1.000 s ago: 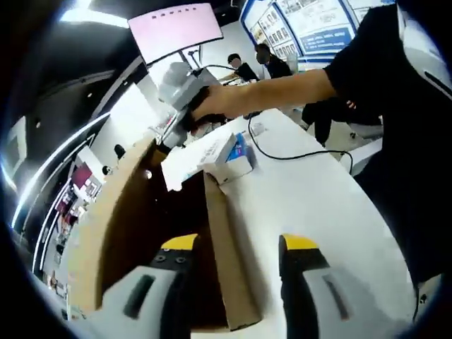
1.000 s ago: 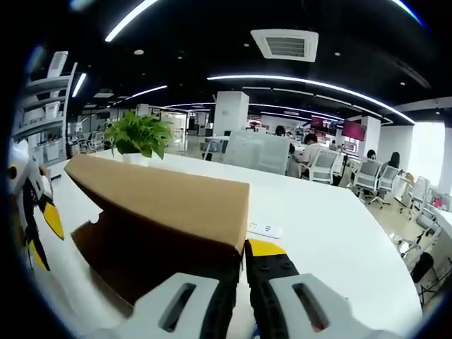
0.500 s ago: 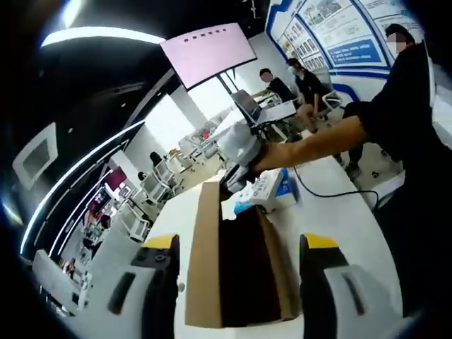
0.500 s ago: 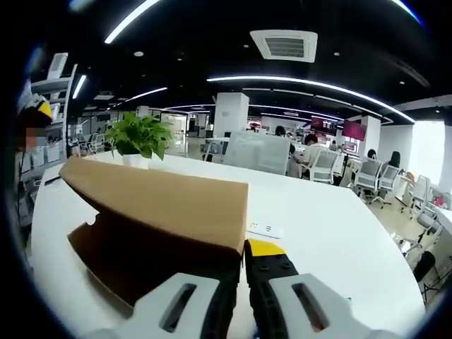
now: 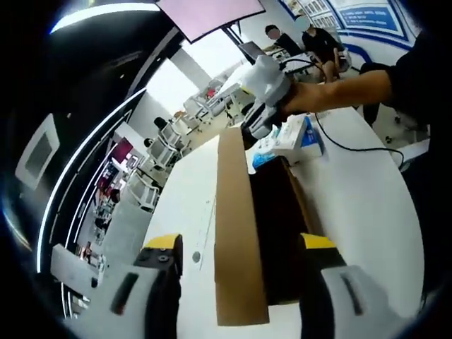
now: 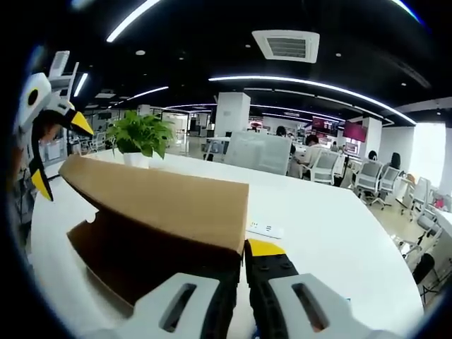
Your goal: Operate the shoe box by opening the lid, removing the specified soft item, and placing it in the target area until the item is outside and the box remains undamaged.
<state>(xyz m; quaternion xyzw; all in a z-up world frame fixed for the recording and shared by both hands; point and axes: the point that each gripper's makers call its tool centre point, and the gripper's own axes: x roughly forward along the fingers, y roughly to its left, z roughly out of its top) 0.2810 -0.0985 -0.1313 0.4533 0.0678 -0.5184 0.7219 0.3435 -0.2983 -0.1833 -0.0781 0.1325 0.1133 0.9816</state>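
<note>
The brown cardboard shoe box [image 5: 272, 233] lies on a white table [image 5: 360, 212], its lid [image 5: 236, 233] raised on edge; the inside is dark and its contents are hidden. My right gripper [image 5: 256, 121], held by a hand, is at the box's far end. In the right gripper view its jaws [image 6: 244, 256] are shut on the lifted lid's [image 6: 162, 201] edge. My left gripper [image 5: 240, 244] hangs open above the box's near end, one jaw on each side. It also appears at the upper left of the right gripper view [image 6: 58, 152], open.
A blue-and-white tissue box [image 5: 291, 138] and a black cable [image 5: 353, 145] lie by the box's far end. A potted plant [image 6: 141, 134] stands behind the lid, and a small white card [image 6: 265, 229] lies on the table. Office chairs and people are beyond.
My left gripper has risen and swung, so it now looks along the box's length. In the right gripper view it moved from low left to upper left. The lid stays held up.
</note>
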